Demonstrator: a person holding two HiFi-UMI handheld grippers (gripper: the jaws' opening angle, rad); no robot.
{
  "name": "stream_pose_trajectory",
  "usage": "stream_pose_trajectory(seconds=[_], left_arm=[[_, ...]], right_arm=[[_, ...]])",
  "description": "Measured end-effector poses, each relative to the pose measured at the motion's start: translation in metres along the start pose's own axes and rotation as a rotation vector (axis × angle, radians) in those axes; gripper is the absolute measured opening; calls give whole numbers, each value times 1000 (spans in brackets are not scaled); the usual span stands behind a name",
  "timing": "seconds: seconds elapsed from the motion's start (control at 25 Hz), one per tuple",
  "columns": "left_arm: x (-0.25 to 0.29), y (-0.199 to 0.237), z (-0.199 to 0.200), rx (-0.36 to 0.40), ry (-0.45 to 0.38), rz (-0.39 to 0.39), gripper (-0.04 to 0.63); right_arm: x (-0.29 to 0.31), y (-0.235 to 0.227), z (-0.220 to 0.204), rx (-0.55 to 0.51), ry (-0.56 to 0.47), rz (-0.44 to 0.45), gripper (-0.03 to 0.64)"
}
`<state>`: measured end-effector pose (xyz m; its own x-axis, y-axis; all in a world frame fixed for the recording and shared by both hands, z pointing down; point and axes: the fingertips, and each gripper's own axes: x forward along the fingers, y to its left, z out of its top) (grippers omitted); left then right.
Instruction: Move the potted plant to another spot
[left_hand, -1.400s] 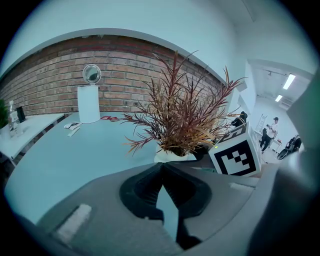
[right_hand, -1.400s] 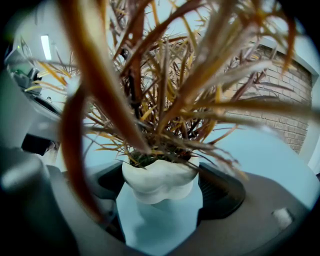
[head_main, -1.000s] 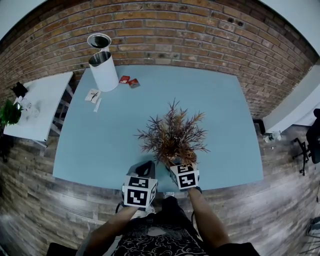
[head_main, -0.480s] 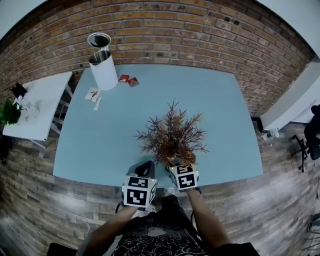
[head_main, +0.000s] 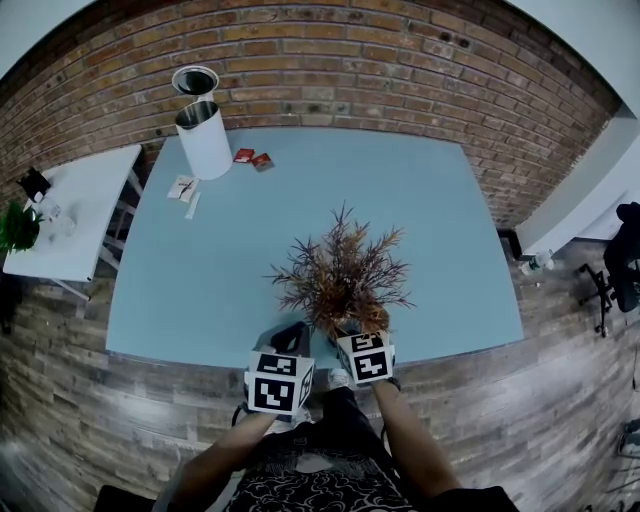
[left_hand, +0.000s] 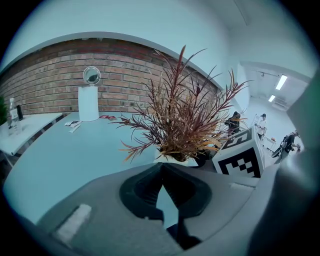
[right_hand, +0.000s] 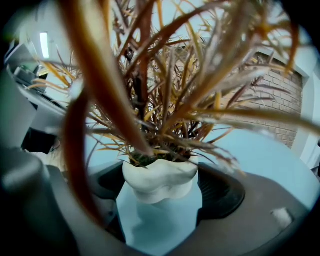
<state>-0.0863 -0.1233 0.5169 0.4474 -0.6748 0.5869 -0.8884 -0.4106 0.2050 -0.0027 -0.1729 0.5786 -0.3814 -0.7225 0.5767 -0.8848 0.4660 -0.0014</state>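
The potted plant (head_main: 340, 272), a reddish-brown spiky bush in a small white pot (right_hand: 160, 182), stands near the front edge of the blue table (head_main: 200, 280). My right gripper (head_main: 350, 327) reaches in from the front, and in the right gripper view its jaws press the pot from both sides (right_hand: 161, 177). I cannot tell whether the pot touches the table. My left gripper (head_main: 292, 338) hovers just left of the plant, shut with nothing in it (left_hand: 161, 169). From the left gripper view the plant (left_hand: 185, 125) rises ahead and to the right, beside the right gripper's marker cube (left_hand: 240, 157).
A white bin (head_main: 203, 140) with an open lid stands at the table's far left corner, with red packets (head_main: 252, 157) and white papers (head_main: 185, 190) near it. A brick wall (head_main: 330, 70) backs the table. A white side table (head_main: 80, 210) stands to the left.
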Motion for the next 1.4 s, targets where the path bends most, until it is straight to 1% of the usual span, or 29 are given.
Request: stream_pose_trajectory(seconds=[0.16,0.48,0.68,0.76,0.96,1.28,1.4], left_arm=[[-4,0,-3,2,-2,-2,0],[-10,-4,-8,0,5,-10,0],[-9,-7,-14,-8,8,-14,0],[-8,-10,-14,-10,9,-18,0],[-4,-18,-13,-9,-9,-9,2],[-4,-32,-15,-21,-41,37,2],[-5,-39,-14,-30,-53,52,2]], right_arm=[[-5,4,-2,7,3,-5,453],[-13,4,-2,18,-2,-49,449],[-21,13,-7,77,-5,-40,432],[-27,17,-6,95,-10,-35,411],[-40,16,3,95,-44,-36,342],[-67,26,6,128,-64,31,245],[-81,25,7,136,-73,52,225]])
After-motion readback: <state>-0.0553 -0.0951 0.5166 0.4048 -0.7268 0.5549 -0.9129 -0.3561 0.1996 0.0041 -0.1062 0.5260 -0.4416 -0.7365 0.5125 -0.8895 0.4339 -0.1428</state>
